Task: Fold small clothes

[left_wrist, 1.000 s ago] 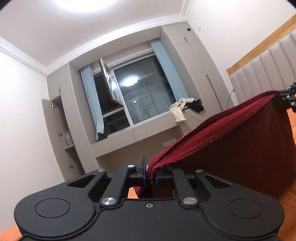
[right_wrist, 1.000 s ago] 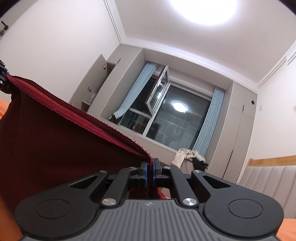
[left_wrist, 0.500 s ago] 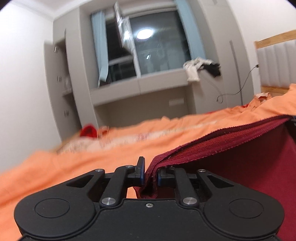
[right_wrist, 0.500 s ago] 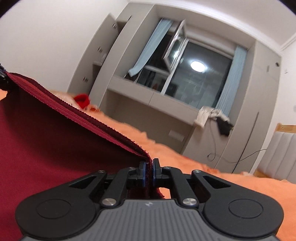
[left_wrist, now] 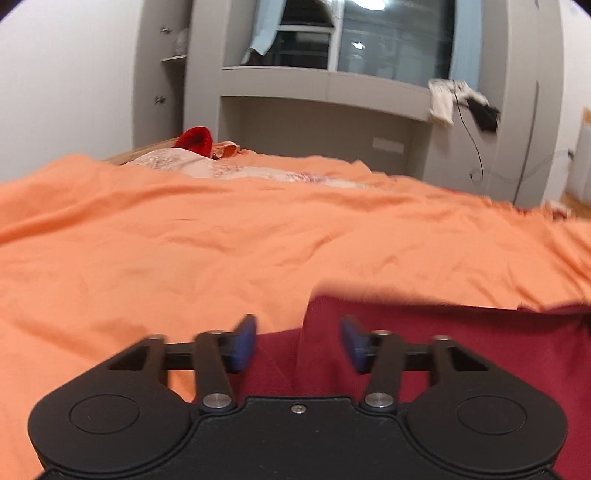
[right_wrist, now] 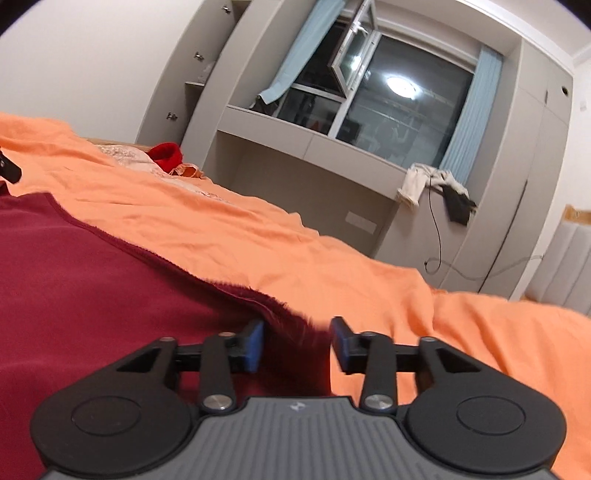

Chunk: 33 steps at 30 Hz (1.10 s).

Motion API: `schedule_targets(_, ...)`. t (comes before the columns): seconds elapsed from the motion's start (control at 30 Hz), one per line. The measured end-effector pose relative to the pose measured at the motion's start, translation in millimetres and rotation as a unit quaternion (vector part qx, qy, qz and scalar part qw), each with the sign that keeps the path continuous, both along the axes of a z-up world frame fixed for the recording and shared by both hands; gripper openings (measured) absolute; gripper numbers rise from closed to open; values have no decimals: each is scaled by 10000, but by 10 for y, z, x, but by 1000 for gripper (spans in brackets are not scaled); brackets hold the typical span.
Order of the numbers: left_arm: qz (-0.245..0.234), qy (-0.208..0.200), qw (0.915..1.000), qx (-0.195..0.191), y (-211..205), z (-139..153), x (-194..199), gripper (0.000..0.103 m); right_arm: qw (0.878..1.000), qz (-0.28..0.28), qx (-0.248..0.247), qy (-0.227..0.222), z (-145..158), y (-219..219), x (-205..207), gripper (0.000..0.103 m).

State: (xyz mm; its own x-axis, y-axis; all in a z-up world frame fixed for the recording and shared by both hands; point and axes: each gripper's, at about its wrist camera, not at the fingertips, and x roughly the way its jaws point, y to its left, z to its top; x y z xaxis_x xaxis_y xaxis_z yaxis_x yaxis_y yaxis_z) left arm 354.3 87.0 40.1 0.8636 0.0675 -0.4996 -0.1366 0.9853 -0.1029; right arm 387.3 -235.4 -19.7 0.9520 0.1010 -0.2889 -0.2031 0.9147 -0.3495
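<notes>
Dark red garment point(left_wrist: 443, 339) point(right_wrist: 92, 288), lying spread on the orange bedsheet point(left_wrist: 184, 251) point(right_wrist: 332, 251), soft and a bit wrinkled. Fuzzy top hem running across the sheet in the right wrist view. One corner sitting between the blue pads point(left_wrist: 244, 343) of the left gripper point(left_wrist: 297, 341), not pinched, loose. Other corner sitting between the blue pads point(right_wrist: 254, 345) of the right gripper point(right_wrist: 297, 343), just beside the left pad, not squeezed either. Both grippers let go, jaws spread apart, having just been opening, cloth dropped down flat under them. Both held low over the bed, pointing a little down.

Farther up the bed, a pale patterned cover point(left_wrist: 207, 166) point(right_wrist: 125, 155). At its far end, a bright red fluffy thing point(left_wrist: 195, 140) point(right_wrist: 168, 155), too blurry to name. Past the bed, a grey built-in desk point(left_wrist: 325, 96) point(right_wrist: 303, 147) under a dark window point(left_wrist: 391, 40) point(right_wrist: 402, 118) with light blue curtains point(left_wrist: 262, 26) point(right_wrist: 295, 55) at the sides. Round lamp reflected in the glass. Some white and black clothes point(left_wrist: 458, 99) point(right_wrist: 436, 184) heaped on the right end of the desk, hanging over the edge. Thin black cable point(left_wrist: 476, 147) point(right_wrist: 437, 229) dangling down from there. Open grey cupboard point(left_wrist: 166, 74) point(right_wrist: 184, 88) with shelves at the left, white wall beside it.
</notes>
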Motion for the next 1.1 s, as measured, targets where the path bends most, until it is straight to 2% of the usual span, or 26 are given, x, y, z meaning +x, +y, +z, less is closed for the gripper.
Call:
schedule_targets(0.03, 35, -52, 10000, -73, 33, 8, -26, 68, 10000, -37, 60, 36, 0, -41, -12, 58)
schedule_targets(0.07, 44, -103, 9998, -151, 46, 19, -70, 69, 9999, -75, 122, 66, 27, -77, 9, 74)
schedule_targets(0.1, 13, -134, 9997, -213, 68, 30, -100, 72, 9996, -102, 216, 123, 35, -132, -6, 85)
schedule_targets(0.13, -33, -144, 9995, -261, 66, 41, -135, 75, 9990, -118, 379, 224, 41, -196, -16, 103)
schedule_targets(0.33, -485, 34, 9985, -259, 5, -20, -195, 85, 9891, -95, 1315, 658, 116, -564, -102, 103)
schedule_targets(0.57, -811, 400, 9957, -206, -62, -137, -213, 90, 9743, 217, 2013, 983, 181, -849, -219, 103)
schedule_targets(0.6, -829, 417, 9954, -239, -55, -140, -217, 88, 9724, 280, 2081, 1015, 190, -872, -235, 103)
schedule_targets(0.67, -814, 481, 9950, -307, -31, -158, -220, 71, 9699, 340, 2158, 1075, 197, -901, -256, 103)
schedule_targets(0.7, -749, 526, 9953, -312, -18, -172, -217, 43, 9695, 336, 2161, 1106, 195, -902, -254, 103)
schedule_targets(0.73, -677, 584, 9955, -304, -9, -191, -205, 26, 9694, 325, 2151, 1135, 192, -905, -255, 103)
schedule_targets(0.9, -583, 611, 9955, -429, 26, -208, -171, 26, 9718, 310, 2032, 1154, 195, -866, -244, 103)
schedule_targets(1.0, -670, 701, 9943, -440, 13, -227, -142, 38, 9739, 305, 1939, 1142, 185, -809, -252, 103)
schedule_targets(1.07, -634, 750, 9943, -424, 2, -255, -119, 38, 9751, 295, 1873, 1155, 170, -766, -241, 103)
schedule_targets(1.1, -577, 756, 9946, -406, -1, -260, -112, 36, 9757, 290, 1835, 1162, 160, -755, -242, 103)
